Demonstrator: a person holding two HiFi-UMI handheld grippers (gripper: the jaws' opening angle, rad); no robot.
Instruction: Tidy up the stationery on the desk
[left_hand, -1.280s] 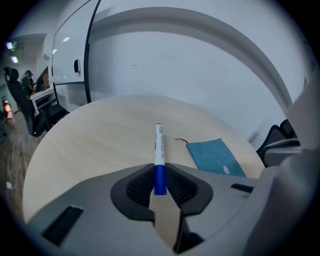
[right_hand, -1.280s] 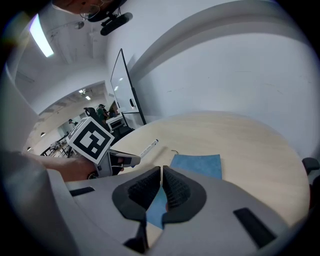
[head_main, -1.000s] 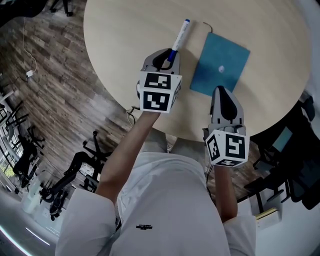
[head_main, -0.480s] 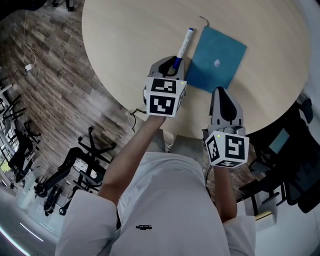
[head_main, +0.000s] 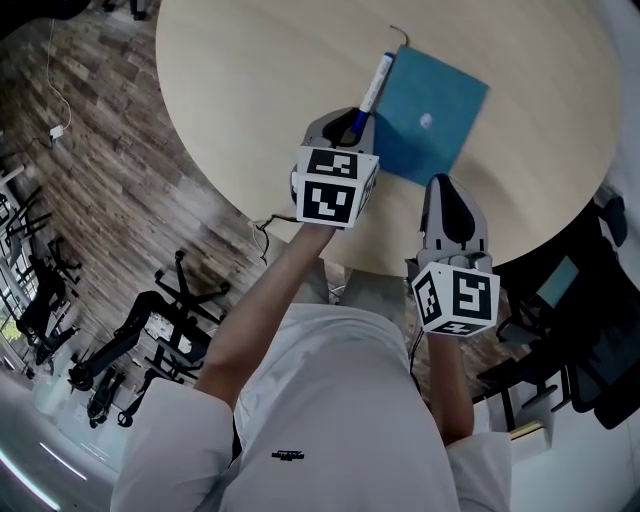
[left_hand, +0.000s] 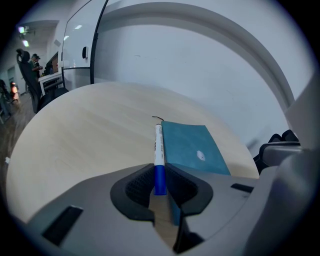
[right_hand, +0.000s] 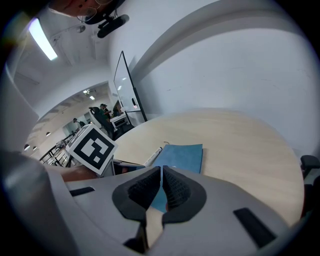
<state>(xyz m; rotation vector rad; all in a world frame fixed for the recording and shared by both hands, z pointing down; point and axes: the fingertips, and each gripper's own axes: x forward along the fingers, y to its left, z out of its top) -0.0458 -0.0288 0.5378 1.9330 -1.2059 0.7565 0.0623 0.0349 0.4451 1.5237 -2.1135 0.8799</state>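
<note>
A white marker (head_main: 377, 82) with a blue end is held by that end in my left gripper (head_main: 350, 125), which is shut on it. In the left gripper view the marker (left_hand: 158, 150) runs along the left edge of a teal notebook (left_hand: 192, 150) lying flat on the round pale wooden table (head_main: 250, 100). Whether the marker touches the notebook (head_main: 428, 115) I cannot tell. My right gripper (head_main: 448, 195) hovers at the table's near edge just below the notebook, shut with nothing between its jaws. In the right gripper view the notebook (right_hand: 182, 157) lies straight ahead.
The table's curved near edge runs just under both grippers, with dark wood floor (head_main: 100, 180) beyond it. Office chairs (head_main: 130, 340) stand on the floor at the left and a dark chair (head_main: 590, 330) at the right. A thin cord (head_main: 398, 35) sticks out at the notebook's far corner.
My left gripper has carried the marker to the right, from apart from the notebook to right along its left edge. The right gripper has hardly shifted.
</note>
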